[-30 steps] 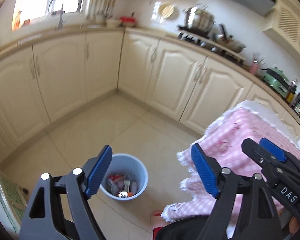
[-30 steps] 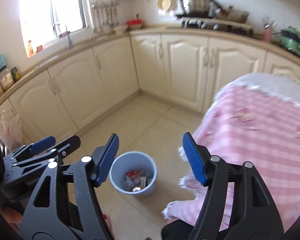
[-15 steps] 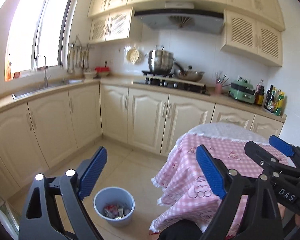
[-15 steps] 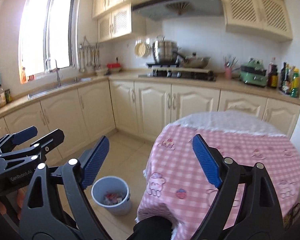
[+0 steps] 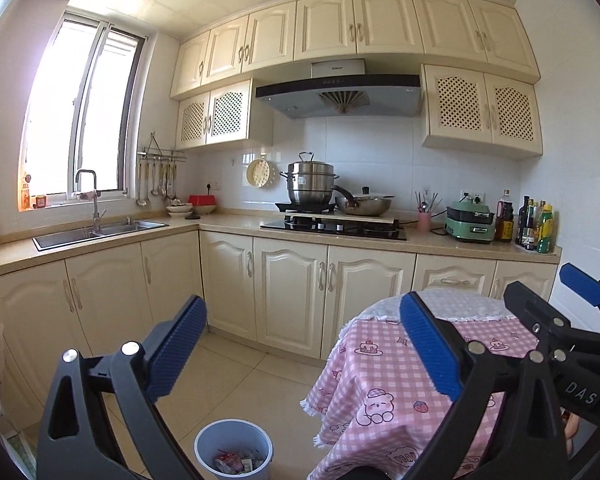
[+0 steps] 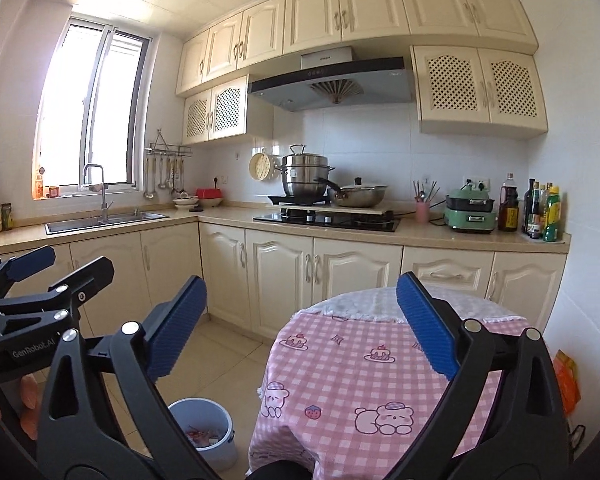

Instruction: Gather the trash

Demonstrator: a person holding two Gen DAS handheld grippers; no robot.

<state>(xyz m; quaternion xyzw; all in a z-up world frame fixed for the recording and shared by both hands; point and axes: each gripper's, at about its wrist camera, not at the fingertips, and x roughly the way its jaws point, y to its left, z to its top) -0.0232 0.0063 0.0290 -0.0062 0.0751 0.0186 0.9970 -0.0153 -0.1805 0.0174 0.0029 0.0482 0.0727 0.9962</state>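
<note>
A light blue trash bin [image 5: 233, 453] stands on the tiled floor left of the round table; it also shows in the right wrist view [image 6: 206, 428]. Several wrappers [image 5: 240, 462] lie inside it. My left gripper [image 5: 302, 346] is open and empty, held well above the bin. My right gripper [image 6: 300, 326] is open and empty, above the table's near edge. Each gripper shows in the other's view: the right one [image 5: 580, 312] and the left one [image 6: 40, 276].
A round table with a pink checked cloth [image 6: 372, 364] stands at right. Cream cabinets [image 5: 292, 292] run along the back and left walls, with a sink [image 5: 96, 232], a stove with pots [image 5: 332, 220] and bottles [image 5: 534, 220]. An orange packet [image 6: 568, 376] hangs right of the table.
Both grippers have tilted up from looking down at the bin to facing level across the kitchen. The bin has dropped to the bottom of both views. Both stay open.
</note>
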